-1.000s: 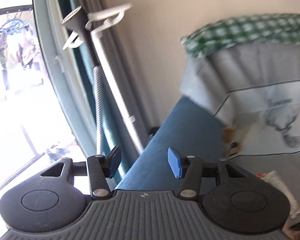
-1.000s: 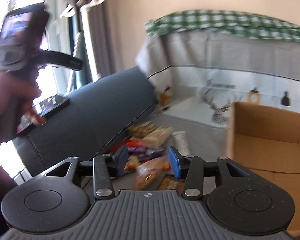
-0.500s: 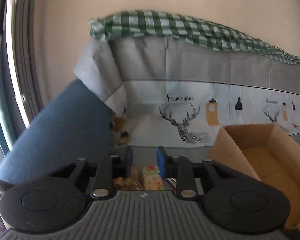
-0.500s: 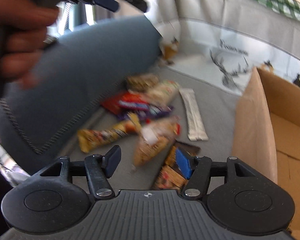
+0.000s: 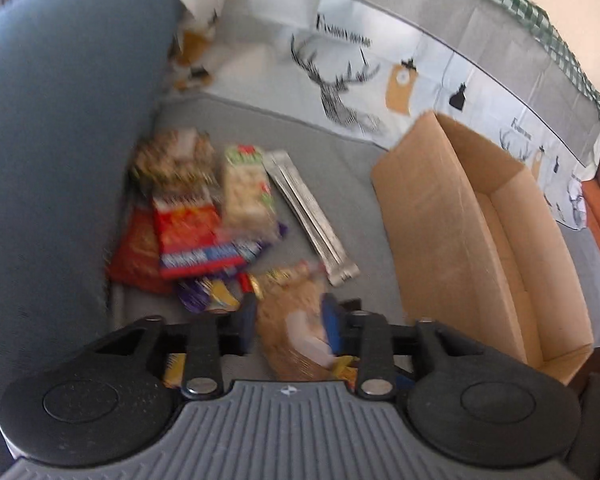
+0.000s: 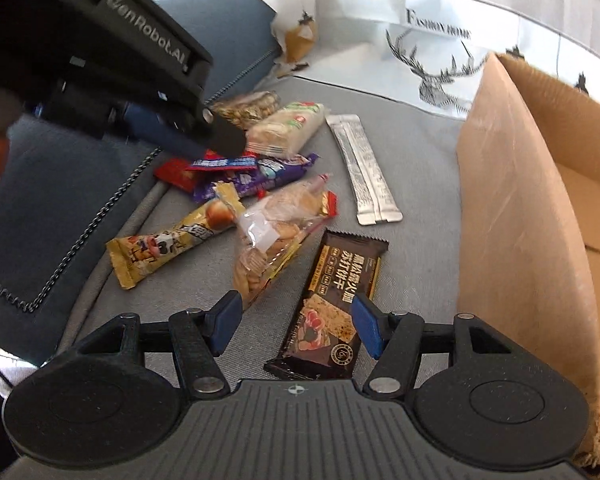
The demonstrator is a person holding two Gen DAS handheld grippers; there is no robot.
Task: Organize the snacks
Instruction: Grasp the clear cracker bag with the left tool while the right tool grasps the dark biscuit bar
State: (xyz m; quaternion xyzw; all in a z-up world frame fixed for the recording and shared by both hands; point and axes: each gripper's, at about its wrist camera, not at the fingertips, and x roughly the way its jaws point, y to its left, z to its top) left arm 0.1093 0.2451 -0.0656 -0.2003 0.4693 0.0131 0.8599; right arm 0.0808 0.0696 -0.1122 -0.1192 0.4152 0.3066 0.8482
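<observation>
On grey woven fabric, crinkly snack wrappers (image 6: 260, 176) beside a cardboard box (image 6: 520, 208); left claw (image 5: 288, 322) opening, right claw (image 6: 296, 322) apart

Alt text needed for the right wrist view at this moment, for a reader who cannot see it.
The right tool is open just above a dark brown cracker packet on a grey sofa seat. Beyond lie more snacks: a clear biscuit bag, a yellow bar and silver sachets. An open cardboard box stands on the right; the left tool enters upper left.
</observation>
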